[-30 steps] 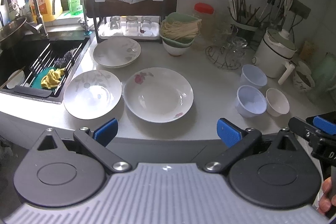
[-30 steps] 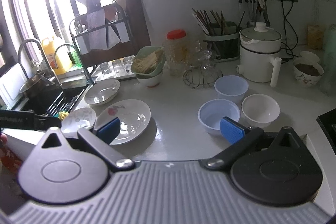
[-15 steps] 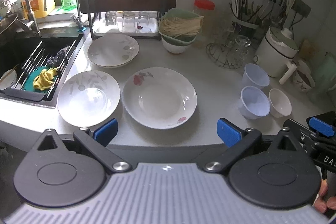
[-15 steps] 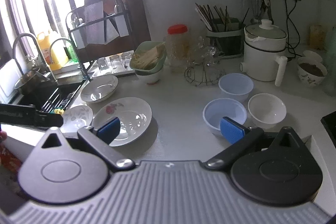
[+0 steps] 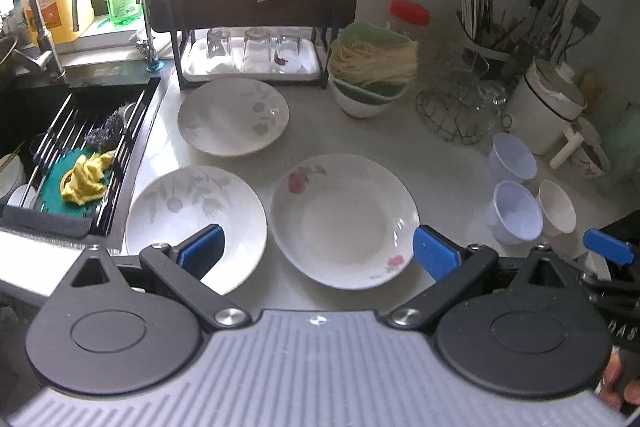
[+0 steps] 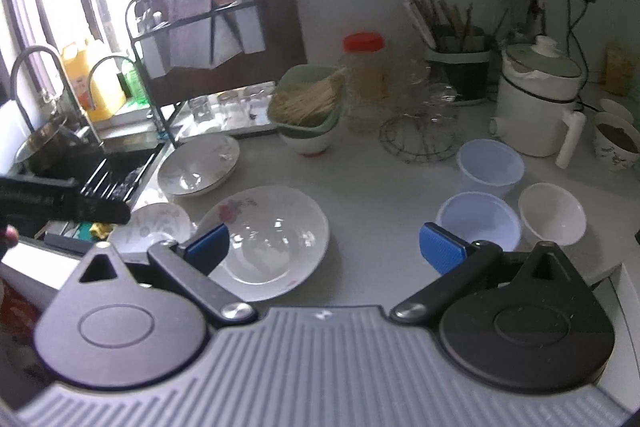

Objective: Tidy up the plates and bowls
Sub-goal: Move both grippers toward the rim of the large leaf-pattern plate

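White flowered plate [image 5: 344,221] sits on counter [image 5: 448,163] at 12 o'clock off my left claw [image 5: 318,251], w/ fingers spread, empty. Right claw [image 6: 336,247] also released, bowls [image 6: 478,223] at 1 o'clock. Left is nearer the plate, I reckon.

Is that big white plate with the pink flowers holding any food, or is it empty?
Empty. The big white plate with pink flowers lies flat on the grey counter; its bare centre shows only glaze and reflections, also in the right wrist view.
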`<state>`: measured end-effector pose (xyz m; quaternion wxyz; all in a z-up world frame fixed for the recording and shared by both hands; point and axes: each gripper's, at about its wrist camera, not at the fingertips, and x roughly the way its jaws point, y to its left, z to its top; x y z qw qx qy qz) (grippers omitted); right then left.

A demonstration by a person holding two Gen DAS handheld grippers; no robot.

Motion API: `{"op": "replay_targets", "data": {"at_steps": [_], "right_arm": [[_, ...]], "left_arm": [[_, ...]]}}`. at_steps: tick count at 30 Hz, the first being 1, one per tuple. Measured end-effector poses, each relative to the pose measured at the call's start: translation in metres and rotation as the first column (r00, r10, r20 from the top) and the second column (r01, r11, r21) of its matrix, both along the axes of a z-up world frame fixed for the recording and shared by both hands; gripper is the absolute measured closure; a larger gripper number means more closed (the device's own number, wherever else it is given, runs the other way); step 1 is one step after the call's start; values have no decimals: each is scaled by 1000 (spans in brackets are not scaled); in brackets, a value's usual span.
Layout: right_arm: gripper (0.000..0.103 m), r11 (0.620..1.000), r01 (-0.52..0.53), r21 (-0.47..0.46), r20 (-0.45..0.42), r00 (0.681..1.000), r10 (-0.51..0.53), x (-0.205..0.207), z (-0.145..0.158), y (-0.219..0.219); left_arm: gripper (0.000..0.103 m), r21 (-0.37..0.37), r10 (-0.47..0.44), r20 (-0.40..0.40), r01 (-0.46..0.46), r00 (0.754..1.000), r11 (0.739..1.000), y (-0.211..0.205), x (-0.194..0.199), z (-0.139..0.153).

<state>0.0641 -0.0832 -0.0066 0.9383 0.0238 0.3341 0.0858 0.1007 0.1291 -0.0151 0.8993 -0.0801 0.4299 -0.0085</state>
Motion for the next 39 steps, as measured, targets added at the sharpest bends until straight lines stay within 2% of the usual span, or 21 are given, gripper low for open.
{"op": "replay_targets", "data": {"at_steps": [5,9,16,22,28,31,35,39], "right_arm": [[0,1000,-7,-11,-29,1000,7,10,-2,27],[0,999,-13,-30,-52,999,11,19,-6,51],[0,999,-13,-37,-93,996,10,35,-17,94],[0,999,-28,-24,-121,992,25,46,-30,130],[0,1000,16,18,-130,991,-14,57,-41,156],[0,998,60,13,-164,985,-57,65,-52,168],[8,993,69,94,-235,971,-45,77,-70,180],[20,990,90,107,-295,954,-55,86,-89,190]], "left_arm": [[1,-13,-8,9,8,1000,1000,29,18,-5],[1,-1,-31,3,31,1000,1000,50,33,-17],[1,-26,-53,-20,52,998,998,93,50,-39],[1,10,-88,-52,89,995,996,124,68,-60],[1,38,-98,-72,101,993,994,157,85,-74],[1,49,-98,-89,102,991,994,174,93,-83],[1,49,-113,-114,119,987,992,195,100,-100],[1,44,-122,-143,130,982,991,209,107,-119]]}}
